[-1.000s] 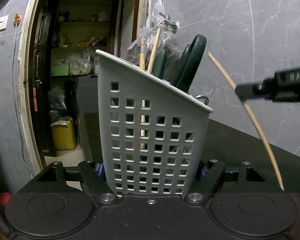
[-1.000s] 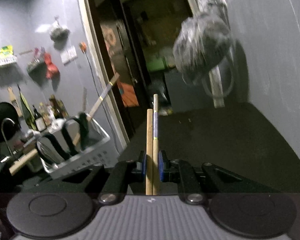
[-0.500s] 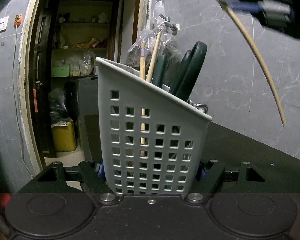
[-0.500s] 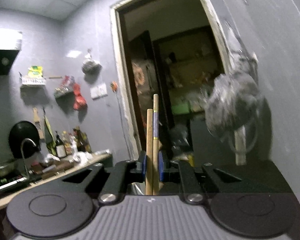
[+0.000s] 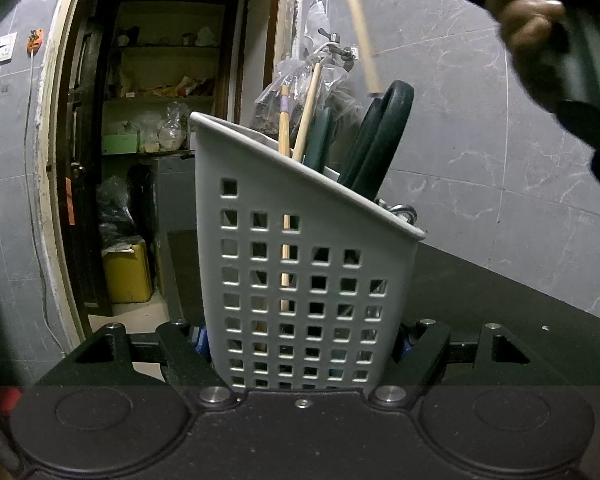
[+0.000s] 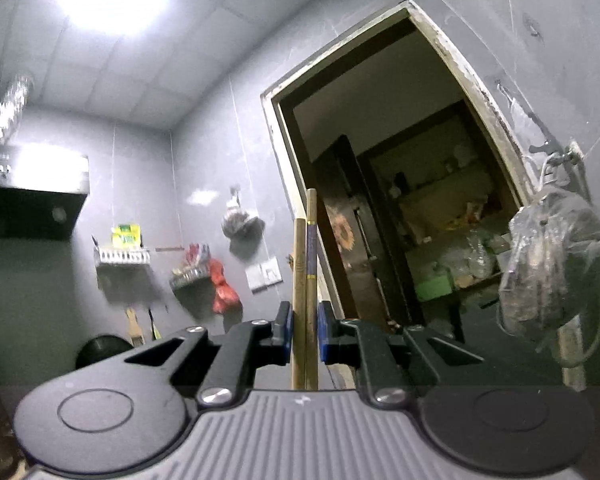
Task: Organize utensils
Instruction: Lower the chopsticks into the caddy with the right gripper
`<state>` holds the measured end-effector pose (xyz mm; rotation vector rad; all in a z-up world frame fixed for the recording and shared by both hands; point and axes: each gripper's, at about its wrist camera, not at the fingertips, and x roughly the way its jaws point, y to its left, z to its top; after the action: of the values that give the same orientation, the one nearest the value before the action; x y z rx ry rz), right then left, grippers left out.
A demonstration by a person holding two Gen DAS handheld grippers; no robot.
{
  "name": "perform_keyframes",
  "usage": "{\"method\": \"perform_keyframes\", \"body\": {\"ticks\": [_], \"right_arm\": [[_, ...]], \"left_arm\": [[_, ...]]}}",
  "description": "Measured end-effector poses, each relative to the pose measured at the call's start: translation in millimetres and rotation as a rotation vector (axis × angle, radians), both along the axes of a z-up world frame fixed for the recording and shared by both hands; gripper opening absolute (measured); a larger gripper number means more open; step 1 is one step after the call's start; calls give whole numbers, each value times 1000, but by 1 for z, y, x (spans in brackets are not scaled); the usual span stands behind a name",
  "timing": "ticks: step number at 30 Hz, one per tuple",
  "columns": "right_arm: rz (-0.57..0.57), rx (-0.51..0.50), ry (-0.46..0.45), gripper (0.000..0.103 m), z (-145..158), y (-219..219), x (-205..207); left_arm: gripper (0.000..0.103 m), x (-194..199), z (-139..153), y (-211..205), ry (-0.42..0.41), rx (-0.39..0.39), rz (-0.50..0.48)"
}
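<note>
My left gripper (image 5: 302,344) is shut on a grey perforated utensil holder (image 5: 300,256) and holds its base between the fingers. The holder contains two wooden chopsticks (image 5: 286,128), dark green utensils (image 5: 380,136) and some metal pieces. My right gripper (image 6: 304,330) is shut on a pair of wooden chopsticks (image 6: 305,264) that stand upright between its pads. In the left wrist view those chopsticks (image 5: 360,32) hang tip down just above the holder's open top, with the person's hand (image 5: 540,24) at the upper right.
A dark counter (image 5: 500,292) runs along a grey marble wall. An open doorway (image 5: 160,120) to a storeroom with shelves lies behind the holder. A plastic bag (image 6: 548,264) hangs on a wall tap. Racks and a range hood (image 6: 32,196) line the far wall.
My right gripper has risen and swung left over the holder, tilting upward. The chopsticks' tips went from beside the holder on the right to just above its opening. The left gripper stayed still.
</note>
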<state>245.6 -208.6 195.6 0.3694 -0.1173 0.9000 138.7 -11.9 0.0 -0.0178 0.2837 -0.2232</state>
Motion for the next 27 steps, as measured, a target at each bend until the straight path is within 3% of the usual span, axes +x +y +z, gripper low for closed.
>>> {"method": "perform_keyframes", "body": {"ticks": [10,27], "right_arm": [[8,38,13,14,-24,20,27],[14,-8,87,14,-77,16,25]], "left_arm": [[79,3,0,3,2,-5,-5],[79,6,-2,3,5,-4,-4]]}}
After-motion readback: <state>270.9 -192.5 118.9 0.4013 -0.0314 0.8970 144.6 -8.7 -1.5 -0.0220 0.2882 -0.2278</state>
